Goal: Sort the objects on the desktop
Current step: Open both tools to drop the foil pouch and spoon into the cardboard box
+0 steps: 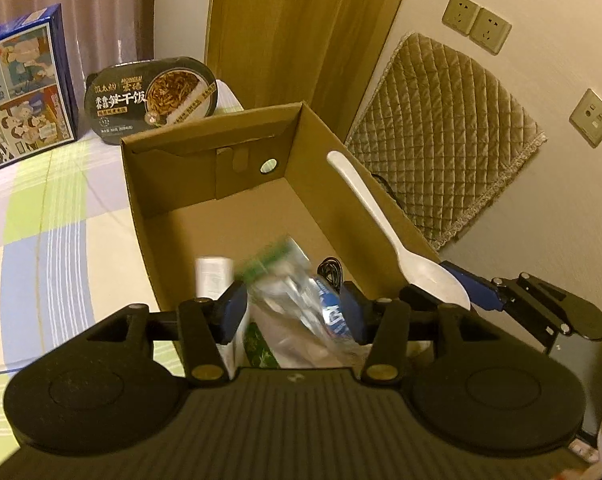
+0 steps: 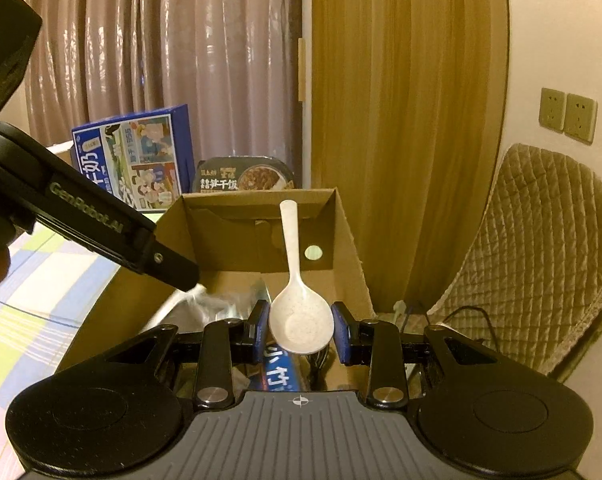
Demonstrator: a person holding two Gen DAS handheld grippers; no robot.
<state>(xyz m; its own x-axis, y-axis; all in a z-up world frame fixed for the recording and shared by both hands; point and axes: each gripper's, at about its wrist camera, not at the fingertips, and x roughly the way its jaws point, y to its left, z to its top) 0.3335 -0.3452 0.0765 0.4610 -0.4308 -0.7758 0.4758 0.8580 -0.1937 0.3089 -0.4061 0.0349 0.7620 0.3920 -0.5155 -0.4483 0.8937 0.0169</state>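
Right now: both grippers over cardboard box (image 1: 221,184).
R gripper (image 2: 301,330) clamps white spoon (image 2: 297,312) by bowl, handle pointing to box's far wall. L gripper (image 1: 293,308) jaws apart, blurred clear packet (image 1: 289,292) between pads, above box's near end w/ other items inside.
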